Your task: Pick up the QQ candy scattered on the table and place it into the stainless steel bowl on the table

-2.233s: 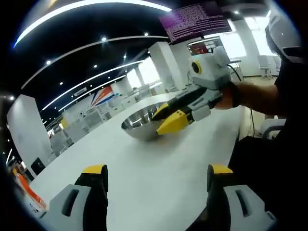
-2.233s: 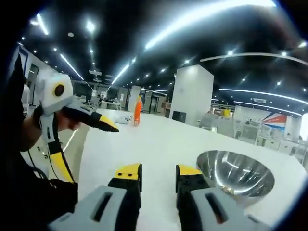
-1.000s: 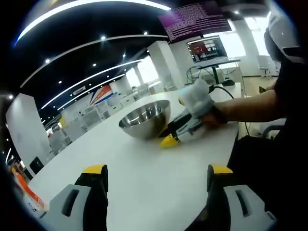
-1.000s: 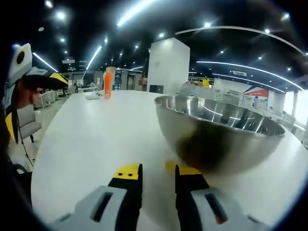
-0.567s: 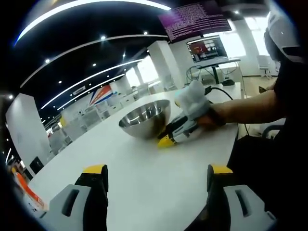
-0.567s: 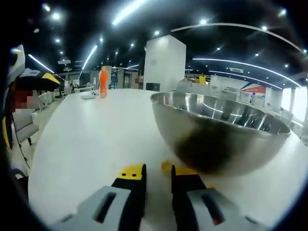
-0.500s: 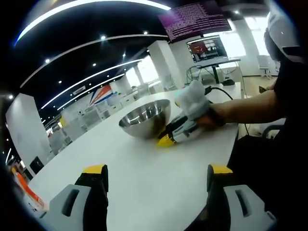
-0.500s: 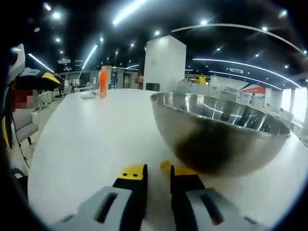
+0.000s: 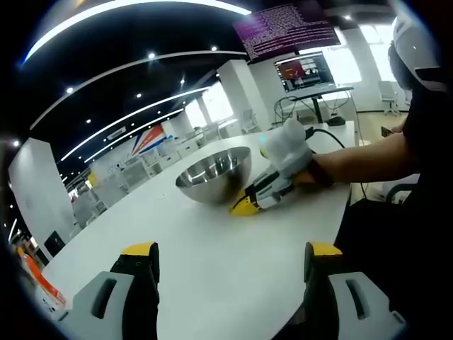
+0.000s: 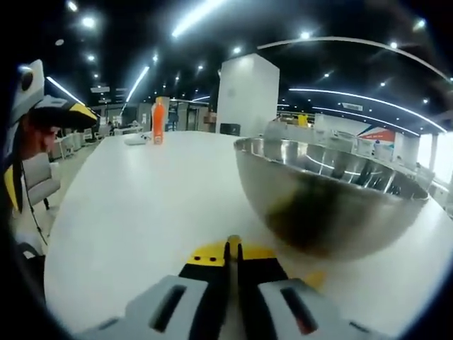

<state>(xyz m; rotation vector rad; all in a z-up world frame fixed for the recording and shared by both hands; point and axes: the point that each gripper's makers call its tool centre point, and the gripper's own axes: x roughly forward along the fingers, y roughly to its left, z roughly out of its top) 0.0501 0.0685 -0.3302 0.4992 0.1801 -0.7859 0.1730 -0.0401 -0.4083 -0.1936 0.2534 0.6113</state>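
Note:
The stainless steel bowl (image 9: 214, 173) stands on the white table (image 9: 212, 248); in the right gripper view the bowl (image 10: 333, 205) looms close on the right. My right gripper (image 10: 233, 249) rests low on the table beside the bowl's base, its jaws pressed together on a small yellow QQ candy (image 10: 233, 240) that peeks out at the tips. A yellowish spot (image 10: 315, 278) lies under the bowl's side. In the left gripper view the right gripper (image 9: 244, 207) touches the table just in front of the bowl. My left gripper (image 9: 226, 258) hangs open over the table, nothing between its jaws.
An orange bottle (image 10: 158, 111) and a small white item (image 10: 134, 140) stand at the table's far end. The left gripper (image 10: 78, 112) shows at the left edge of the right gripper view. A person's arm (image 9: 368, 156) reaches in from the right. The table edge (image 9: 347, 205) runs close to the person.
My right gripper has come down from bowl height to the table beside the bowl and shut its jaws on the yellow candy. The left gripper has stayed open and still.

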